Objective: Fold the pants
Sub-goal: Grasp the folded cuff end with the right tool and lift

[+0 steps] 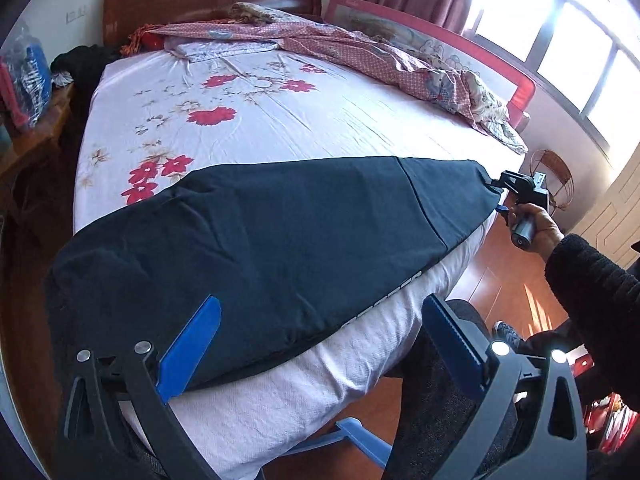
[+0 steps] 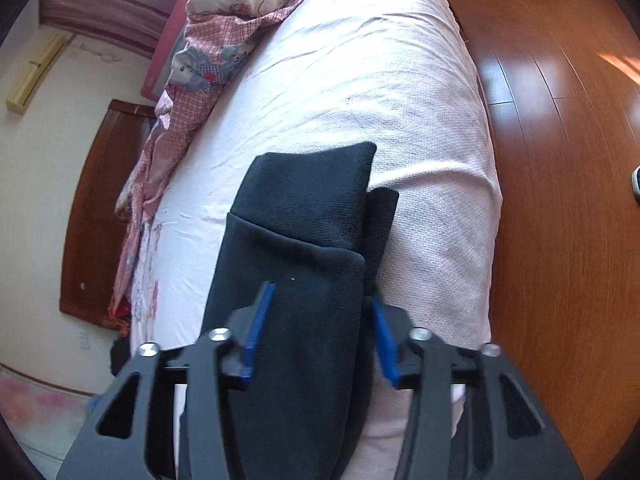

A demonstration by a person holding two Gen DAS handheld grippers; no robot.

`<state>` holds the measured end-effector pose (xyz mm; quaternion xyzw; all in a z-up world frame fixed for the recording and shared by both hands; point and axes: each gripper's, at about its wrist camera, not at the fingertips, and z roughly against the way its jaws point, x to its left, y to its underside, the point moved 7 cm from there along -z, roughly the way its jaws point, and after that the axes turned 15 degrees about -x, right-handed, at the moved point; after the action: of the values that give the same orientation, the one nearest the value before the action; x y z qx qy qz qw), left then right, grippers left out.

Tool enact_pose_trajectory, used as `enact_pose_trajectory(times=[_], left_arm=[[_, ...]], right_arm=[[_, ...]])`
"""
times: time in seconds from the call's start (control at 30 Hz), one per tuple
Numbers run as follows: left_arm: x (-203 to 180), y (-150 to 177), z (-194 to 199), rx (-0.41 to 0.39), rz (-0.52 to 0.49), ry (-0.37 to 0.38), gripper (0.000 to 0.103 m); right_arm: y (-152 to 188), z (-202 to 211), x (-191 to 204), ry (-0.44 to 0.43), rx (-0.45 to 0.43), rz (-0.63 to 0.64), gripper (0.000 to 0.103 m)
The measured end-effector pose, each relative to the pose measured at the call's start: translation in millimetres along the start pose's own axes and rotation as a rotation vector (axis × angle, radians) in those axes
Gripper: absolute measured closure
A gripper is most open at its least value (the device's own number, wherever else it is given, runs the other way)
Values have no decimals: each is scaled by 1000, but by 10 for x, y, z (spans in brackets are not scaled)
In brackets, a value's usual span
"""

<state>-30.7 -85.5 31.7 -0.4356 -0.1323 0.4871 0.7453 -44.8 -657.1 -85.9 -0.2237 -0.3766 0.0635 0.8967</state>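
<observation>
1. Nightstand [image 1: 38, 120], far left – clutter on top, not task-relevant.

2. Bed [image 1: 256, 120] – floral sheet, headboard at far end, crumpled pink quilt [image 1: 400, 52] along far side by window.

3. Pants [image 1: 280, 240] – dark, laid lengthwise along near edge of bed, already halved leg-on-leg by the look of it. Waist end sits toward left gripper; leg hems toward right. White lettering shows along edge that hangs over mattress side.

4. Left gripper [image 1: 320, 344] – jaws wide open, nothing between the pads. Left blue pad over waist-end cloth; right pad hangs off mattress edge, over person's knee. Pointed down at a slant, above the fabric, not gripping.

5. Right gripper [image 1: 498, 192] – held in right hand [image 1: 536, 224], black sleeve behind. In left-wrist view tip meets the hem end of pants. In right-wrist view, blue fingers [image 2: 256, 332] sit either side of the bunched leg cloth, narrowed onto it; looks like a pinch on the leg end, gripper tilted down.

6. Step (judgement): leg end being taken for the lengthwise fold toward waist. Next move needs: firm hold on both hem layers, lift clear of sheet, carry over to waist w/o dragging; left gripper to pin or catch waist end so the stack doesn't slide off the edge.
</observation>
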Motion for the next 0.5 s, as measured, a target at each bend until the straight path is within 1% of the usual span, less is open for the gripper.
enact_pose_trajectory(times=[0.03, 0.07, 0.13, 0.2, 0.33, 0.4, 0.5], left_arm=[[23, 5, -10, 8, 13, 2, 2], [38, 18, -23, 15, 25, 3, 2], [91, 22, -30, 18, 39, -16, 2], [154, -14, -15, 7, 50, -29, 2], [308, -165, 75, -42, 71, -62, 2], [424, -232, 120, -66, 88, -91, 2], [611, -289, 182, -94, 119, -130, 2]], right_arm=[[-6, 1, -2, -11, 5, -3, 85], [-15, 14, 1, -15, 7, 0, 89], [-26, 77, 102, -12, -8, 78, 91], [-26, 194, 318, -9, -46, 225, 91], [128, 525, 930, -74, -103, 508, 91], [311, 736, 1263, -115, -131, 656, 91], [718, 1034, 1688, -169, -167, 874, 91]])
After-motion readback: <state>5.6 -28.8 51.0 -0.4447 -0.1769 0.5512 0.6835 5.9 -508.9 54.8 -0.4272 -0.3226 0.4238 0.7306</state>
